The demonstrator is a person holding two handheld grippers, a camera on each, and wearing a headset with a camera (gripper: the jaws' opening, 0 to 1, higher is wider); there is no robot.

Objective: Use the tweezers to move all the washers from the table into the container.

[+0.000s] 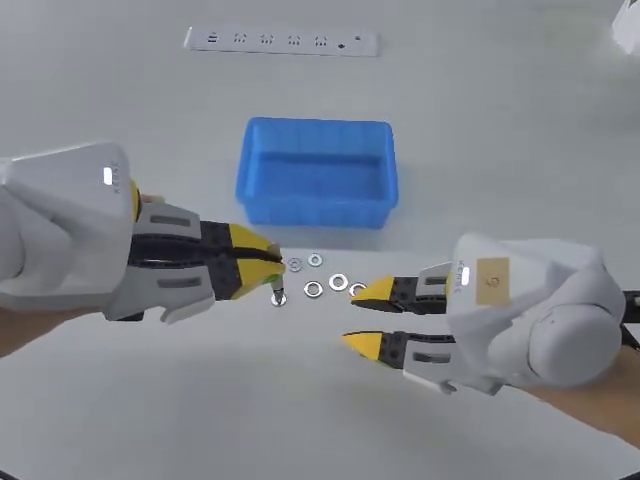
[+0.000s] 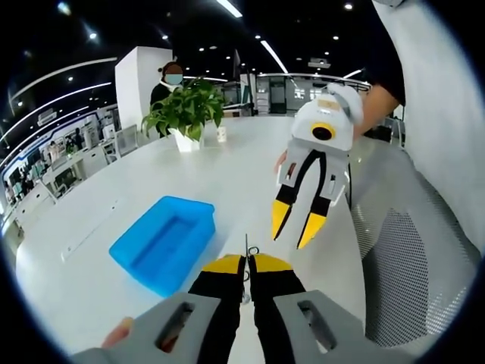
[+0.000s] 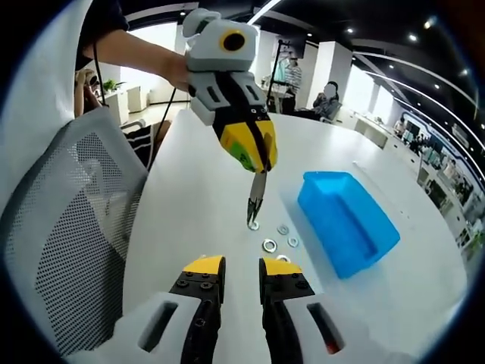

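My left gripper [image 1: 262, 262] is shut on thin metal tweezers [image 1: 277, 291] that point down at the table. In the right gripper view the tweezers [image 3: 255, 201] have their tips at a washer [image 3: 253, 225]; whether they pinch it I cannot tell. Several more small steel washers [image 1: 338, 282] lie loose just to its right, in front of the blue container [image 1: 318, 212]. My right gripper [image 1: 359, 317] hovers open beside the washers with nothing between its fingers. From the left gripper view I see the tweezers [image 2: 246, 262], the right gripper [image 2: 294, 224] and the container [image 2: 129, 250].
A white power strip [image 1: 280, 40] lies at the table's far edge, behind the container. A mesh chair [image 3: 68, 220] stands by the table, and a potted plant [image 2: 188, 112] sits further along it. A person stands behind the plant.
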